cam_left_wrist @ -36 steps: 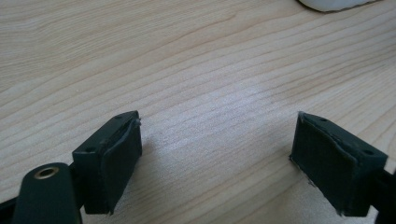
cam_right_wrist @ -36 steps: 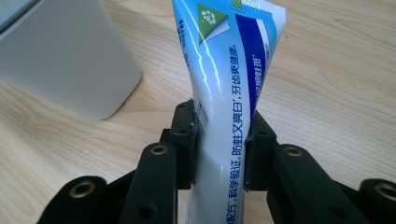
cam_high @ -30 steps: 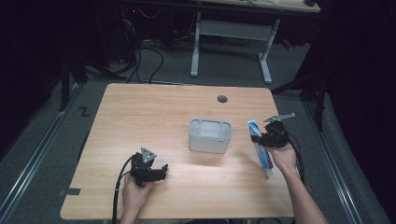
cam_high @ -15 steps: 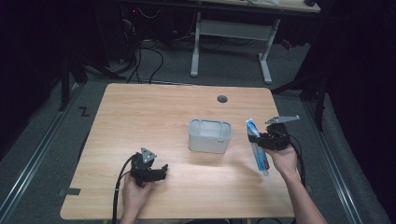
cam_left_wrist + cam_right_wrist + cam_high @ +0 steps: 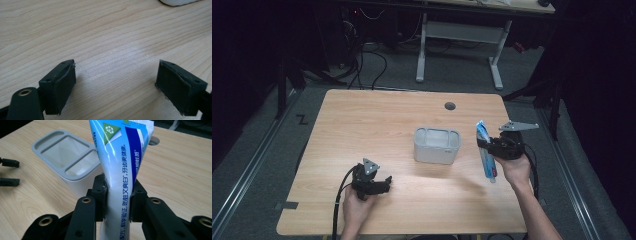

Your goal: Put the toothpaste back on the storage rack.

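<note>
My right gripper [image 5: 490, 146], pinching the toothpaste tube [image 5: 120, 170], had lifted it off the table [image 5: 377, 125] toward the grey holder [image 5: 437, 145]; insertion looked next. My left gripper [image 5: 384, 184] rested spread.

The grey container [image 5: 437, 145] stands mid-table [image 5: 377, 120], the one obstacle between the left gripper [image 5: 384, 184] and the right gripper [image 5: 482, 144]. Bare wood lies open all around it. The toothpaste tube [image 5: 120, 170] blocks the right gripper's forward line.
</note>
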